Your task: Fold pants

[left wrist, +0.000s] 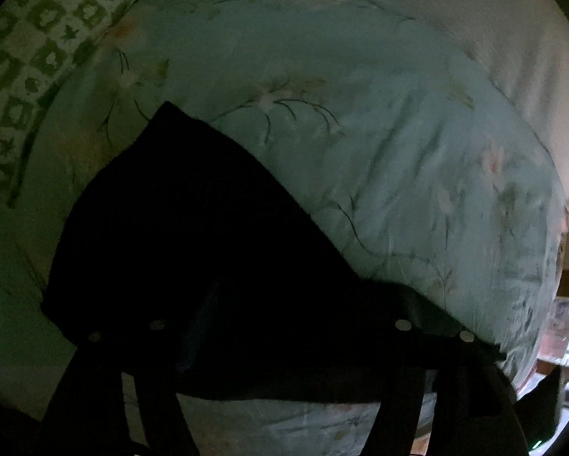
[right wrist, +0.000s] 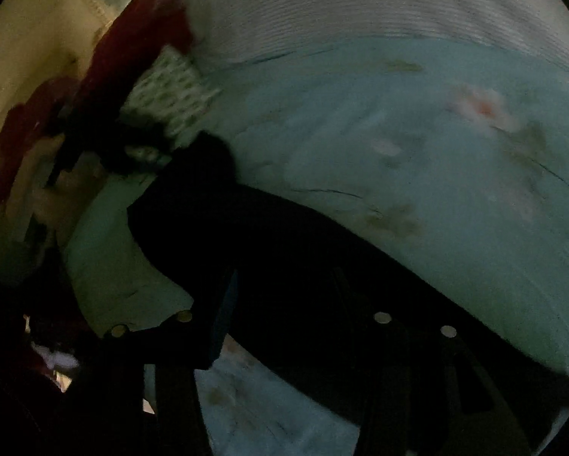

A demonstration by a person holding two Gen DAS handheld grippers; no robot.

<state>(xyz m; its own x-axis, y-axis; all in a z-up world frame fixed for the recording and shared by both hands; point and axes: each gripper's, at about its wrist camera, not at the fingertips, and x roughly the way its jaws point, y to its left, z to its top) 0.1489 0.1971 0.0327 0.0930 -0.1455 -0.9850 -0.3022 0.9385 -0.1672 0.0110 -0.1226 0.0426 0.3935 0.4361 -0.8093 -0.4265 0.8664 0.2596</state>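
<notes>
Black pants (left wrist: 178, 228) lie on a pale green floral bedspread (left wrist: 360, 121). In the left wrist view the dark cloth rises from between my left gripper's (left wrist: 277, 326) fingers, which look closed on it, lifting a fold above the bed. In the right wrist view the pants (right wrist: 284, 250) stretch from my right gripper (right wrist: 284, 323) toward the upper left. The right fingers seem clamped on the cloth, but the dark hides the tips. Both views are dim and blurred.
A green-and-white patterned pillow (left wrist: 37, 60) lies at the bed's far left, also in the right wrist view (right wrist: 170, 87). A white ribbed blanket (right wrist: 360, 7) lies beyond the bedspread. A person in dark red (right wrist: 125, 45) is at the left. Shelves (left wrist: 565, 342) stand right.
</notes>
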